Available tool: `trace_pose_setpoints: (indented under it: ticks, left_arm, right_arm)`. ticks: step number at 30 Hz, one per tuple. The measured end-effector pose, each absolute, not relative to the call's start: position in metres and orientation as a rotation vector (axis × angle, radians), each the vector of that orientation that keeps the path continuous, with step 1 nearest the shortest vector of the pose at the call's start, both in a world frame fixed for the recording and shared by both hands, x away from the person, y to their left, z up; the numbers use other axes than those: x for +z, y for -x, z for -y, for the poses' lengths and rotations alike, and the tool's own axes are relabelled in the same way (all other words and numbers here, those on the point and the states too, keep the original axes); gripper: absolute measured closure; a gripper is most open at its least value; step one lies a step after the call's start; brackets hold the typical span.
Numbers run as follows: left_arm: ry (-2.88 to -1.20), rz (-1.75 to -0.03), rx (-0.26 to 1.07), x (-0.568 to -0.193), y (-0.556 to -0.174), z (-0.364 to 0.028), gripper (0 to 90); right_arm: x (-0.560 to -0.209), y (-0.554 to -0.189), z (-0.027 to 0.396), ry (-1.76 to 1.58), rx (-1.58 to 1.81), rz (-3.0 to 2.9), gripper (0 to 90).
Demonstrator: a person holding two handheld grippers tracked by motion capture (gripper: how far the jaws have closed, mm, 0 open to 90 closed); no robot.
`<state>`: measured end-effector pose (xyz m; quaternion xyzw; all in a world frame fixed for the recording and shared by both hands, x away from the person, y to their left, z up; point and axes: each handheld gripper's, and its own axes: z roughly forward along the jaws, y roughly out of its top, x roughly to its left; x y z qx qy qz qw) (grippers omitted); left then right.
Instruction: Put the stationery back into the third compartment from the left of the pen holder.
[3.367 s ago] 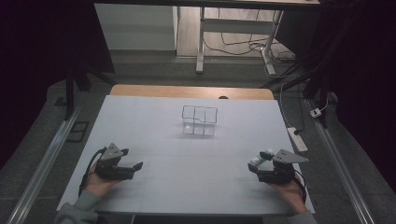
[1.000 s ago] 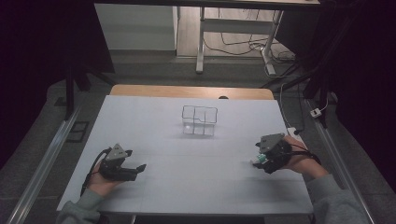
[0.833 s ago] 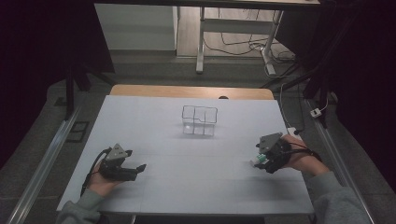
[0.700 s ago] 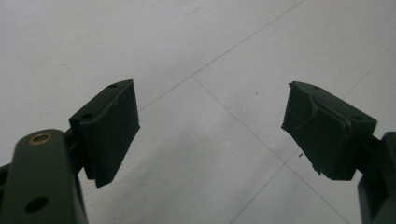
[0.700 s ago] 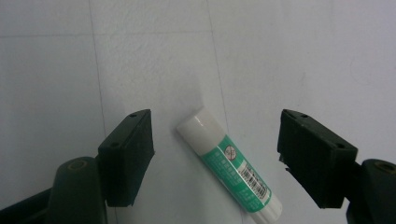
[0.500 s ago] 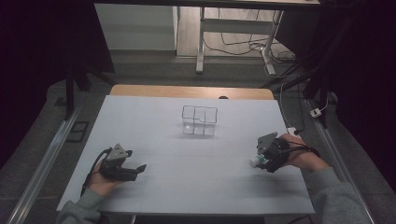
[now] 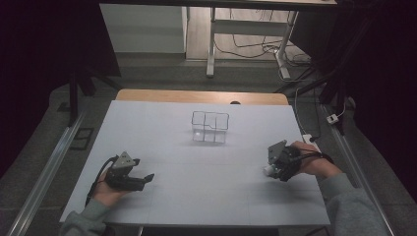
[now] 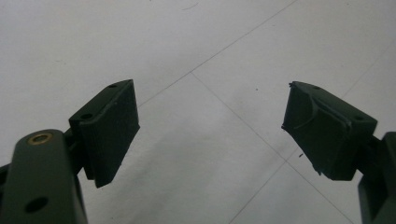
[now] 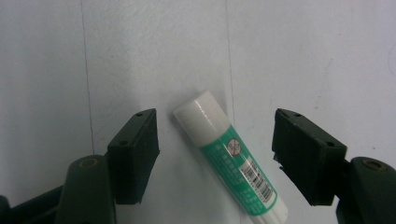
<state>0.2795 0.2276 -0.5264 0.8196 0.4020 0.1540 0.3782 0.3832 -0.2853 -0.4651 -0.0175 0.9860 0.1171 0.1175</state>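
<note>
My right gripper [image 7: 273, 166] sits at about 4 o'clock on the white table [image 7: 167, 123], tipped down over a glue stick [image 9: 231, 154]. In the right gripper view the stick lies flat on the table between my jaws, its white cap toward 11 o'clock and its green, barcoded body running down to 5 o'clock. The jaws have just been closing on it, but they are spread for now: there is table showing on both sides of the stick, a narrow strip by the left pad and a wider one by the right, so neither pad touches it. From the high view I see the pale end of the stick [image 7: 268, 170] poking out just under the gripper's nose, near the table's right edge. My left gripper [image 7: 129, 176] rests at about 8 o'clock, well apart from the right one, lying almost level with its nose toward 3 o'clock. In the left gripper view its jaws stand wide apart over bare table with nothing between them. A clear box [image 7: 210, 127] with dividers stands near 12 o'clock, well apart from both grippers
</note>
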Motion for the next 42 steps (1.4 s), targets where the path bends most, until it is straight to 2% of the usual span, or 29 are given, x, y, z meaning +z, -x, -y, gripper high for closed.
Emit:
trace_pose_setpoints:
  ticks: [20, 29, 31, 35, 42]
  left_arm:
    - [-2.099, -1.028, 0.356, -0.528, -0.281, -0.228, 17.2]
    - [-2.102, -1.026, 0.354, -0.529, -0.281, -0.227, 16.9]
    - [-2.105, -1.026, 0.355, -0.529, -0.281, -0.227, 16.9]
    - [-2.107, -1.025, 0.357, -0.529, -0.281, -0.226, 16.7]
    - [-2.104, -1.028, 0.358, -0.529, -0.281, -0.227, 16.7]
  right_arm:
    - [-0.481, -0.39, 0.286, 0.101, 0.265, -2.929, 39.8]
    - [-0.486, -0.393, 0.291, 0.162, 0.295, -2.949, 51.4]
    - [-0.487, -0.392, 0.291, 0.197, 0.308, -2.947, 59.3]
    - [-0.487, -0.389, 0.293, 0.201, 0.326, -2.935, 63.2]
    - [-0.487, -0.386, 0.297, 0.165, 0.363, -2.913, 64.3]
